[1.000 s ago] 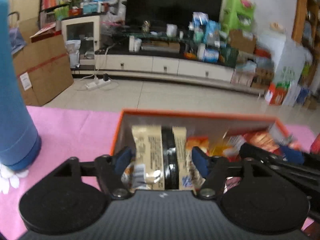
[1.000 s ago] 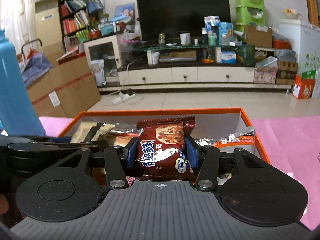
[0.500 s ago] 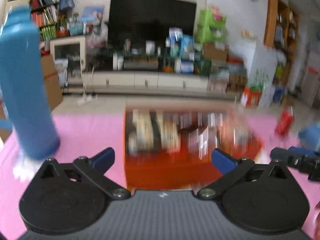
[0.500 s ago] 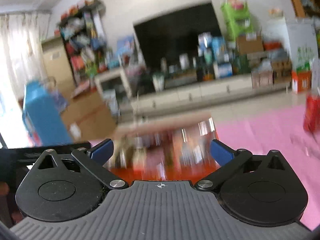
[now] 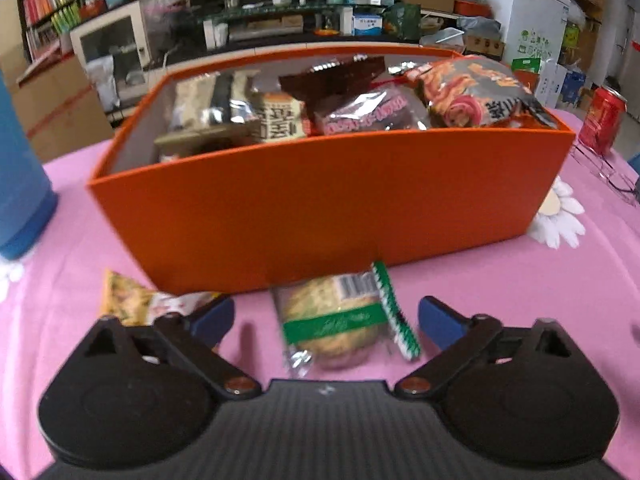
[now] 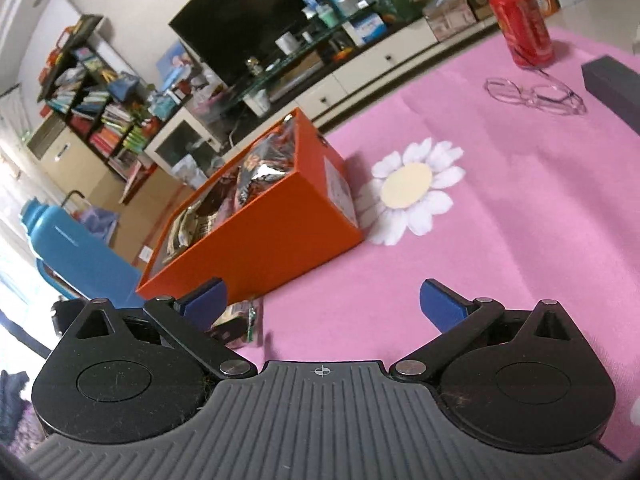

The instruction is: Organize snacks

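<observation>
An orange box [image 5: 320, 200] holds several snack packets [image 5: 360, 108] and stands on the pink tablecloth; it also shows in the right wrist view [image 6: 260, 232]. My left gripper [image 5: 326, 316] is open, low over the cloth in front of the box. A green-banded pastry packet [image 5: 340, 320] lies between its fingers, untouched. A yellow snack packet [image 5: 136, 300] lies by the left finger. My right gripper [image 6: 324, 300] is open and empty over bare cloth, right of the box. The pastry packet's edge [image 6: 240, 320] shows behind its left finger.
A blue flask [image 5: 20, 184] stands left of the box, also in the right wrist view [image 6: 72, 248]. A red can [image 6: 524, 28], eyeglasses [image 6: 536, 92] and a dark case [image 6: 612, 84] are at the far right. A daisy print [image 6: 412, 188] lies beside the box.
Both grippers let go of their snack packets in the box, opened, and pulled back out of it. The left now hovers over the pastry packet; the right swung to the right.
</observation>
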Demonstrator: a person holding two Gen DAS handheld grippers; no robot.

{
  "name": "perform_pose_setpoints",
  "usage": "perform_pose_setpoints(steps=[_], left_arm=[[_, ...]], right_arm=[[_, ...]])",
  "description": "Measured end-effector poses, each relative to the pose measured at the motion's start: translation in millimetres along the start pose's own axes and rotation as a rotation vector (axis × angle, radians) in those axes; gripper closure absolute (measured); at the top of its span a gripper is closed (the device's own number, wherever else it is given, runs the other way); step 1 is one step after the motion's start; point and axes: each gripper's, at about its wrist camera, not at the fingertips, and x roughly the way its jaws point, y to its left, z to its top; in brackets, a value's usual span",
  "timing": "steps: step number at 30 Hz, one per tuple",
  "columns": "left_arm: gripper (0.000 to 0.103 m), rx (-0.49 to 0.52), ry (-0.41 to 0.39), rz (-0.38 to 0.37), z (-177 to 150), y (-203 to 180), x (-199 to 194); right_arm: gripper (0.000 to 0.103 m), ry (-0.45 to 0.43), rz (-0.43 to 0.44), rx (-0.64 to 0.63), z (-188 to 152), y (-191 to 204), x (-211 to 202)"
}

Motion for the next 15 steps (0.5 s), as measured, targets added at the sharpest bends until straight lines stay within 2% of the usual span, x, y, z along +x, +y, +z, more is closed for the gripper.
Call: perform_pose_setpoints(steps=[1,3,5,8,11,14,15], left_arm=[[0.022,-0.008,0.005,-0.019,1,-1,3],[0.026,-0.009,0.037,-0.082,3,-8,11],[0.032,0.047,0.034,-0.099,2,-24,10],[0.033,0.157,0.041,-0.176,-9,-54,-1],[0.033,0.297,0.038,-0.281,-32,-90,-24],[0.032,0.356,0.053,-0.388,-53,-110,-45],[0.029,0.359,0.05,-0.41,-58,-113,-53]], right_arm=[[0.01,0.006,0.004,0.008,1,-2,2],[0.01,0.01,0.01,0.027,3,-5,3],[0.01,0.003,0.03,0.056,7,-10,0],[0.01,-0.033,0.053,0.089,11,-11,-11],[0.01,-0.062,0.026,0.092,16,-16,-20],[0.01,-0.065,-0.007,0.095,19,-23,-25],[0.01,-0.062,-0.008,0.099,19,-26,-27]])
